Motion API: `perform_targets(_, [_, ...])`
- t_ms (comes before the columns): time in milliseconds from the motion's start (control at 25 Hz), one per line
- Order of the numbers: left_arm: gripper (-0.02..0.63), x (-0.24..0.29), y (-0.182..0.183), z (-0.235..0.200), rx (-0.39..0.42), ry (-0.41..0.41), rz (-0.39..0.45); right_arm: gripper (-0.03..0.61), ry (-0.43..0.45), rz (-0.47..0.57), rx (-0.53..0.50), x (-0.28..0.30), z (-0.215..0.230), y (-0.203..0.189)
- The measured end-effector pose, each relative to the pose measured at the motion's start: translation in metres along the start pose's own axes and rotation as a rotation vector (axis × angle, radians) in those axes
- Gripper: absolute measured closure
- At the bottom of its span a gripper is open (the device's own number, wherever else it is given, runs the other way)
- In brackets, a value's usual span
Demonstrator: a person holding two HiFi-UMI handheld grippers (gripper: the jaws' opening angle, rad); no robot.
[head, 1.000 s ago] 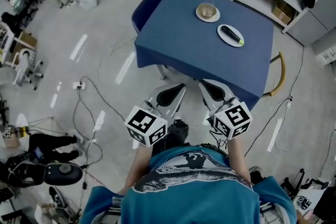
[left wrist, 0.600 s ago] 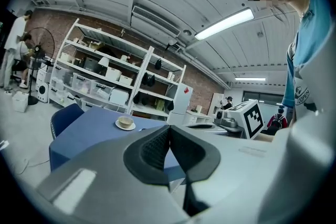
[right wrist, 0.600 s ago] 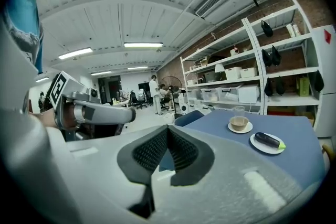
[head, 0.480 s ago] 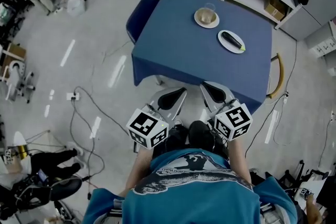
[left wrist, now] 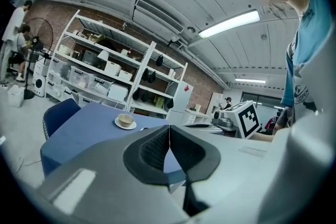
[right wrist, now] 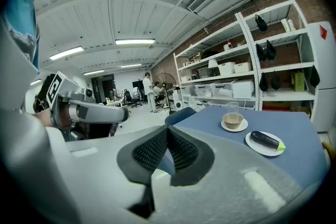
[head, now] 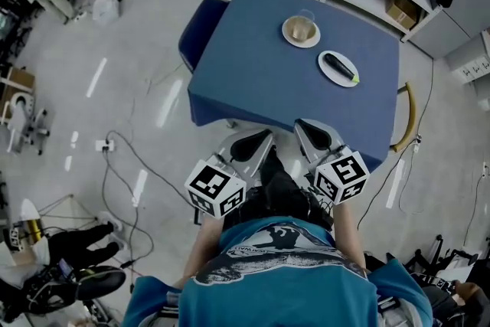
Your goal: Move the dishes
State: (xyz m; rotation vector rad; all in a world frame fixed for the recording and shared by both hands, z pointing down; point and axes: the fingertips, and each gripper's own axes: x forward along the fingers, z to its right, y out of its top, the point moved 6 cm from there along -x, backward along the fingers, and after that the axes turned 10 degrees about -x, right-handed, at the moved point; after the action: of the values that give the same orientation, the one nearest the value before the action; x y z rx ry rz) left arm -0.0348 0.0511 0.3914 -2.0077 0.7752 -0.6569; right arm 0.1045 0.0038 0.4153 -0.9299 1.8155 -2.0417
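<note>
Two claws, head view: left claw (head: 249, 143) and right claw (head: 318, 135) hang at lower centre, short of the desk (head: 260, 73); saucer (head: 301, 31) and plate (head: 338, 68) sit upper right.
Left gripper view: pads pressed together, empty; saucer left of centre.
Right gripper view: pads together, empty; both dishes at right.
Advice: close in, spread the pads, grip each rim level.

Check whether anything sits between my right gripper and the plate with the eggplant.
Nothing visible does. Only bare blue tablecloth lies between the right gripper and the eggplant plate; the saucer with the bowl stands off to the left.
</note>
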Motion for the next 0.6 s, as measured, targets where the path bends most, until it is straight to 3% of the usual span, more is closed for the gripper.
perform_targets(600, [0.601, 0.094, 0.072, -0.056, 0.116, -0.009, -0.033, 0.575, -0.08, 0.019, -0.037, 0.098, 0.14, 0.018])
